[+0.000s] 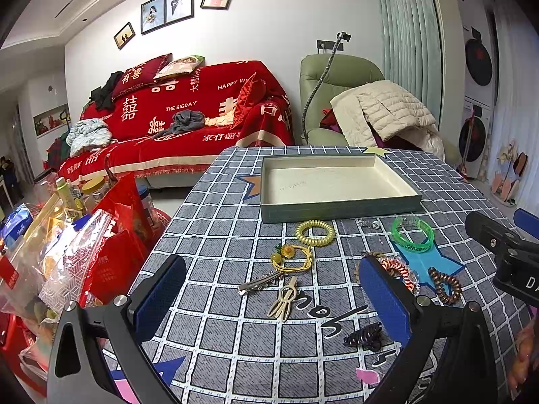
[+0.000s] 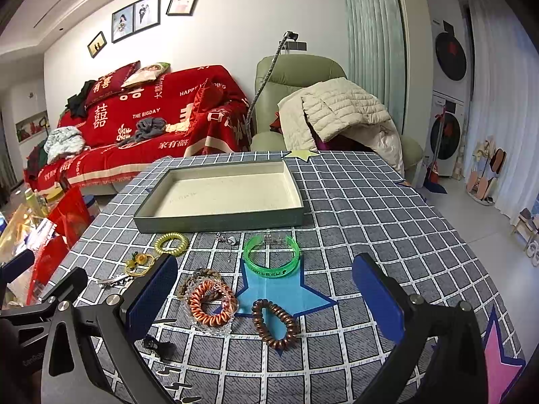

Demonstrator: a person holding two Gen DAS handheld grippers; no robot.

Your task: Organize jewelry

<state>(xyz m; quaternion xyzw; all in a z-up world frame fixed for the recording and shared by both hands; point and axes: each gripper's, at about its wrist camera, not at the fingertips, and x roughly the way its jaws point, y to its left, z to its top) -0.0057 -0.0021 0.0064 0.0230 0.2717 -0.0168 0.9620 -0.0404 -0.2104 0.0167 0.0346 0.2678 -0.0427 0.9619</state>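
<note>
Holding both grippers, left [image 1: 273,298] and right [image 2: 266,298], spread wide and gripping nothing, we see jewelry mid-frame below the tray [image 2: 215,217]; our left finger [image 2: 153,298] half hides a yellow flower tie [image 2: 139,262].

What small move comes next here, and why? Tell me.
Probably lower the right gripper onto the brown coil hair tie and close on it. Its jaws stand open and hold nothing, and the tie lies on the tablecloth between them, nearest of all the pieces. The tray beyond holds nothing yet, and the left gripper is open too.
</note>
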